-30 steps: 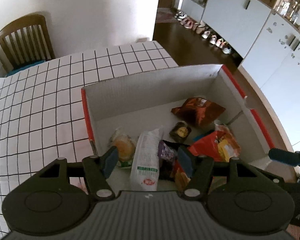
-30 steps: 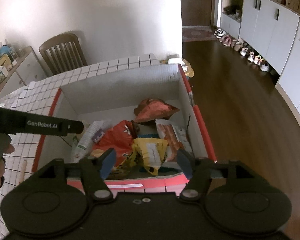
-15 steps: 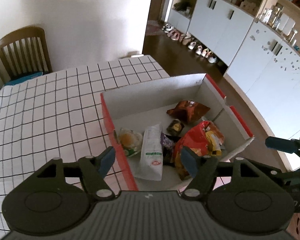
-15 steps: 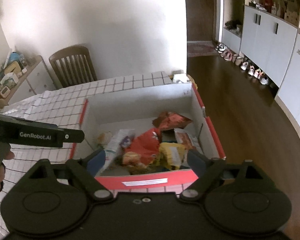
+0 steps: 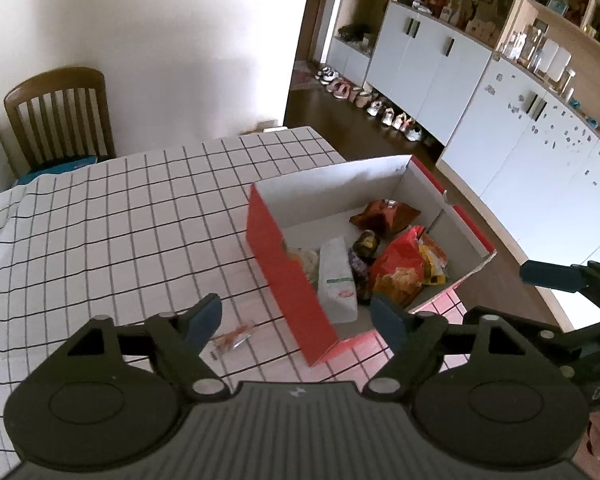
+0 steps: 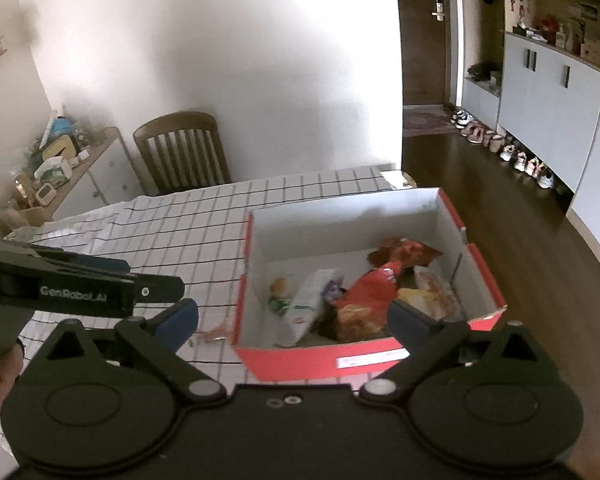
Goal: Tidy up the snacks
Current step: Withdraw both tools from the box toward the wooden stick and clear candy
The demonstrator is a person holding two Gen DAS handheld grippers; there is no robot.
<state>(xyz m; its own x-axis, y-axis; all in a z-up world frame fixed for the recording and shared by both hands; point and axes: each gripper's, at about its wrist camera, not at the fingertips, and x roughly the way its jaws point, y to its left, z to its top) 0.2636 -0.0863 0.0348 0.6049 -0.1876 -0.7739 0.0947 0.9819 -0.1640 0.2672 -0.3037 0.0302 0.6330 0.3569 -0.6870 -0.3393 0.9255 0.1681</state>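
Room: white wall, dark wood floor, grey cabinets [image 5: 428, 60] running along the right with shoes [image 5: 380, 108] lining their base.
Chair: a wooden chair [image 5: 60, 116] is standing at the table's far edge, against the wall.
Table: a white cloth with a black grid [image 5: 120, 220] is covering it.
Box: a red box [image 5: 288, 280] with a white inside is sitting open at the table's right edge, near the front corner; in the right wrist view its front wall [image 6: 324, 356] is facing the camera.
Snacks: all are lying inside the box, crowded toward its near side. A white pack [image 5: 338, 280] is lying by the left wall, a pale bun pack [image 5: 306, 260] is showing behind that wall, a red bag [image 5: 400, 264] is sitting in the middle touching a small dark pack [image 5: 366, 242], and a brown bag [image 5: 384, 216] is lying alone toward the far wall.
Scrap: a small orange wrapper piece [image 5: 234, 338] is lying on the cloth just left of the box.
Left gripper [image 5: 296, 320]: hovering above the box's near left corner, its jaws having just been opening, standing spread with nothing between them.
Right gripper [image 6: 294, 322]: hovering over the box's front wall, its jaws having just been opening, spread wide and gripping nothing.
Hand: a hand [image 6: 0, 376] is holding the left gripper's handle at the left edge of the right wrist view.
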